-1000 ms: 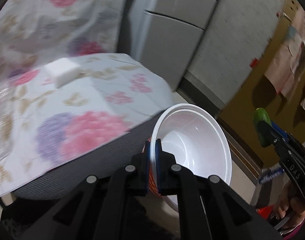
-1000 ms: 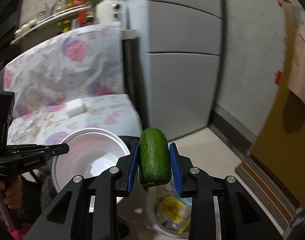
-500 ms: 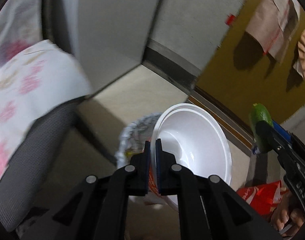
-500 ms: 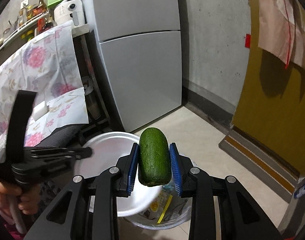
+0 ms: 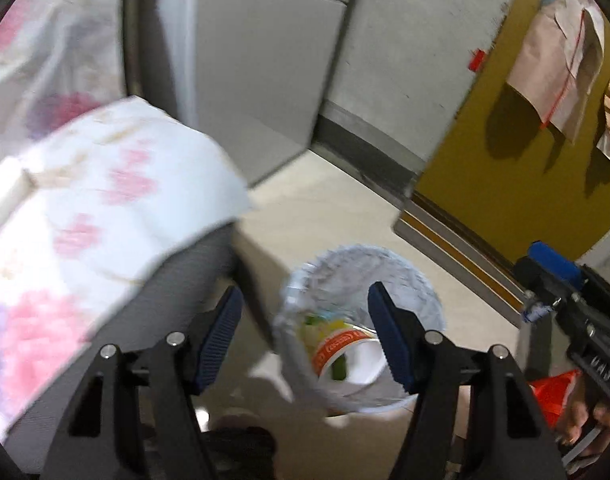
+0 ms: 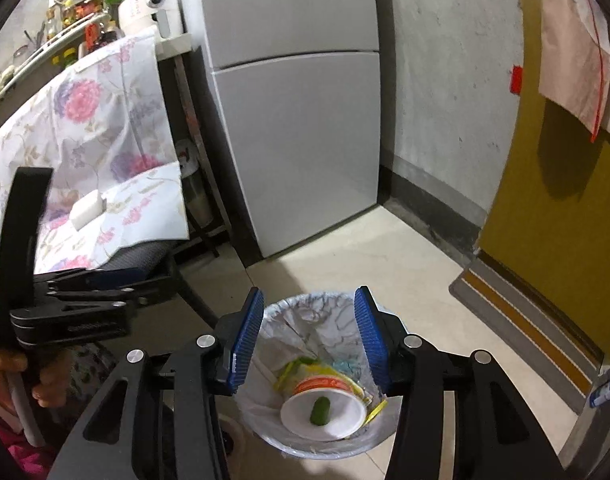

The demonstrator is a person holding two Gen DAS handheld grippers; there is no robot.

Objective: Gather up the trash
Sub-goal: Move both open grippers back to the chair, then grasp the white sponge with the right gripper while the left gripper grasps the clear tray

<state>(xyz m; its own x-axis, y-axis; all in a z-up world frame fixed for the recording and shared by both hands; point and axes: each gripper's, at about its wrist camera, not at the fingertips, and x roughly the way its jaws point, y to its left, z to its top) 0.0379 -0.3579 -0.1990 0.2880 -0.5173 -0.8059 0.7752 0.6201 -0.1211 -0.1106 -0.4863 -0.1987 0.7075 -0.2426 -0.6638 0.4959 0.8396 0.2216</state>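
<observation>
Directly below both tools stood the trash bin (image 6: 317,380), lined with a white bag, on the tiled floor. Right tool (image 6: 309,334) hung over it with its blue-padded jaws spread wide and nothing between them; left tool (image 5: 305,334) was likewise wide open and empty, also above the bin's mouth. Inside the bin lay a white bowl (image 6: 323,414) with an orange band, mouth up, and a green cucumber piece (image 6: 320,411) rested in it, among yellow wrappers.

Judging by that, the drop step looked finished for these two items: both were in the bin and neither tool gripped anything. Next would probably come a swing away from the bin toward whatever trash was left, which called for lifting clear of the rim so the bag was not snagged.

Farther off to the left was a chair draped with a floral cloth (image 6: 117,208), a white block (image 6: 87,208) lying on it. Beyond stood a grey refrigerator (image 6: 297,120), and to the right a yellow door (image 6: 565,220).
</observation>
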